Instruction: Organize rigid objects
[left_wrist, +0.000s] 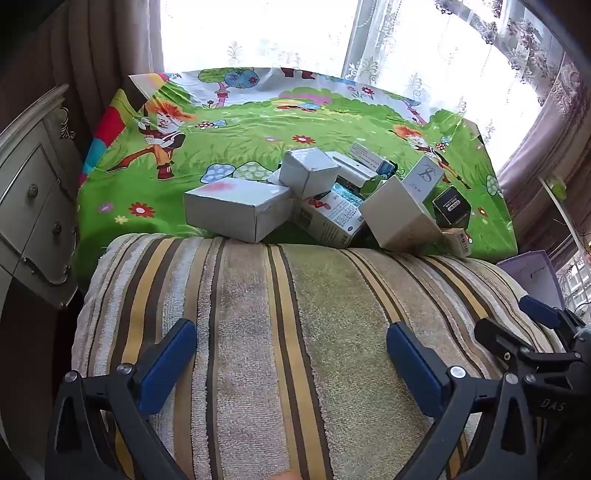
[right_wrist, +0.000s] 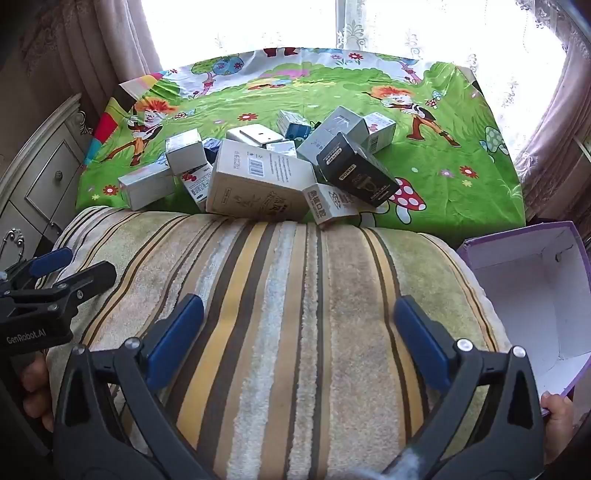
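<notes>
A heap of several small cardboard boxes lies on a green cartoon-print cloth (left_wrist: 236, 129). It includes a white box (left_wrist: 236, 206), a big beige box (right_wrist: 258, 181), a black box (right_wrist: 356, 170) and a grey cube box (right_wrist: 184, 151). My left gripper (left_wrist: 291, 365) is open and empty over a striped towel-covered cushion (left_wrist: 295, 314), short of the heap. My right gripper (right_wrist: 299, 336) is open and empty over the same cushion (right_wrist: 295, 295). An open purple box with a white inside (right_wrist: 532, 295) stands at the right.
A cream dresser with drawers (left_wrist: 33, 206) stands at the left. Curtains and a bright window are behind the table. The right gripper's fingers (left_wrist: 535, 317) show at the left view's right edge. The left gripper's fingers (right_wrist: 55, 266) show at the right view's left edge.
</notes>
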